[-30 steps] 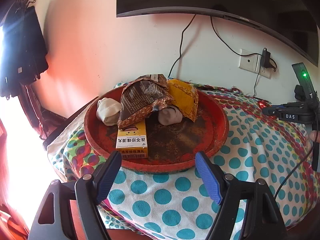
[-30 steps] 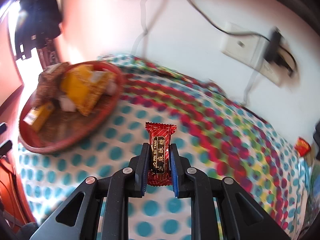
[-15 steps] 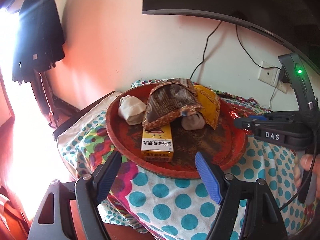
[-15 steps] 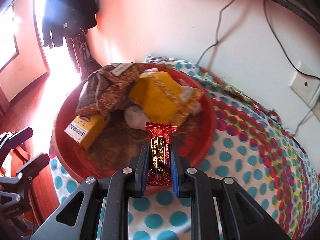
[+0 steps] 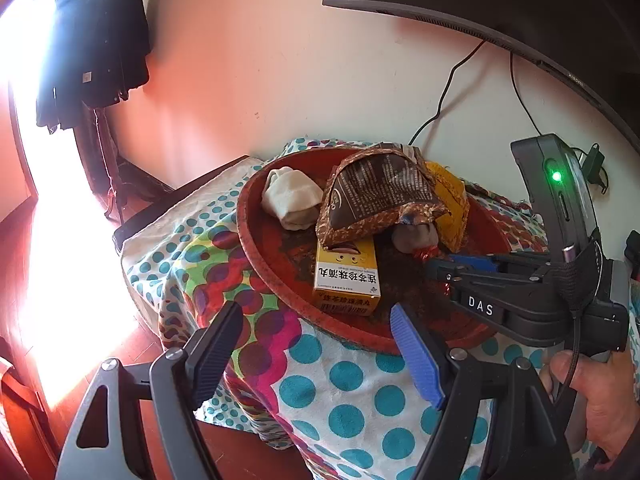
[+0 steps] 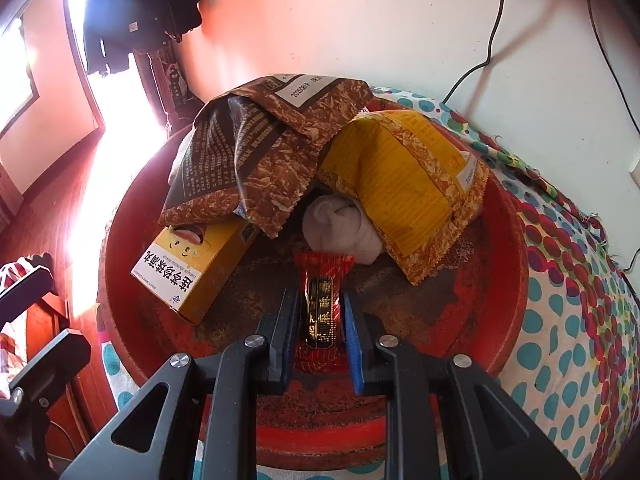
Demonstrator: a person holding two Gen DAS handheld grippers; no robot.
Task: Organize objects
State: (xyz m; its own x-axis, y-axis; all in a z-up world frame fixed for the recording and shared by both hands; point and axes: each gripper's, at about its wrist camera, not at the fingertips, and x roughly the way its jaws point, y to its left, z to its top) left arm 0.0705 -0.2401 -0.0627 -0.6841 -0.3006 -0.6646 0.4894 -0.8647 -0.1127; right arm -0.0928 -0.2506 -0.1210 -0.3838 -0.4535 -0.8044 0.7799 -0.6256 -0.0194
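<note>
- The right tongs [image 6: 320, 320] are over the red tray [image 6: 516, 248], with the red candy packet [image 6: 322, 304] standing between the two fingers.
- The jaws have just been opening; narrow gaps show at the packet's sides and the pads no longer visibly press it. Whether the packet rests on the tray floor cannot be told.
- The packet's upper end is just beside the pale cloth bundle [image 6: 340, 228] near the tray's middle.
- The brown foil bag [image 6: 272, 148] and the yellow foil bag [image 6: 404, 188] lean together over the far half of the tray; the yellow box [image 6: 192, 268] lies at the left, its near end towards the rim.
- Open room: the bare, worn tray floor in front of the bags, to the right of the packet and along the near rim.
- The left tongs [image 5: 316, 352] stand wide apart with nothing between them, over the near-left edge of the tabletop.
- From the left wrist view, the tray rim [image 5: 280, 292] reaches close to the left edge of the dotted cloth [image 5: 344, 400]; the cloth hangs over that edge.
- A second pale bundle [image 5: 292, 196] lies at the far left inside the tray.
- A hand [image 5: 592, 404] grips the right tool's handle at the lower right.
- Cables [image 5: 444, 96] run down the wall behind the tray.
</note>
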